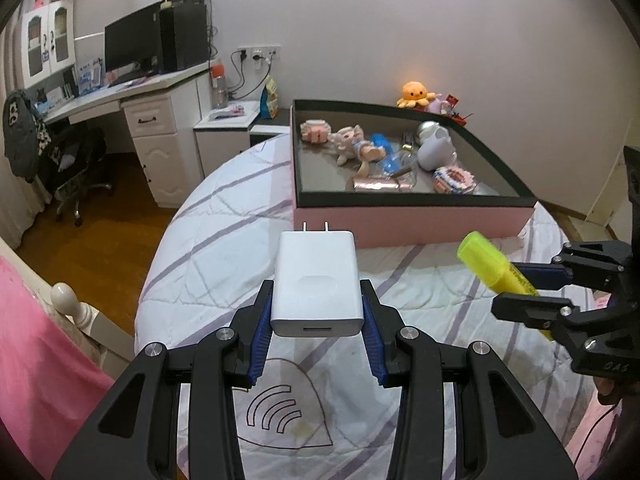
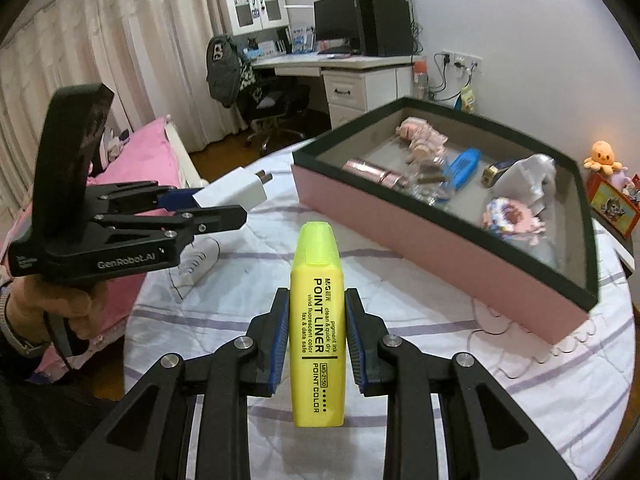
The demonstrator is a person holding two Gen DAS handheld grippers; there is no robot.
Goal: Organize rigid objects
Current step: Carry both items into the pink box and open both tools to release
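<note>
1. Pink-walled and dark-rimmed, the box (image 1: pixel 408 222) is seen on the quilted table cover (image 1: pixel 224 240), at the far side of both grippers; several items are already gathered inside it, among them a blue object (image 2: pixel 464 168), a metallic pink tube (image 2: pixel 372 170) and small figurines.
2. Two items are judged to be left outside the box: the white charger (image 1: pixel 316 280) and the yellow highlighter (image 2: pixel 318 320), both lifted clear of the cover.
3. The charger is pinched between the blue pads of the left gripper (image 1: pixel 318 316), its prongs pointed towards the box's near wall.
4. The highlighter is clamped by the right gripper (image 2: pixel 318 336), cap end forward, with the box to its far right.
5. Neither item is yet above the box's rim, so both placements remain.
</note>
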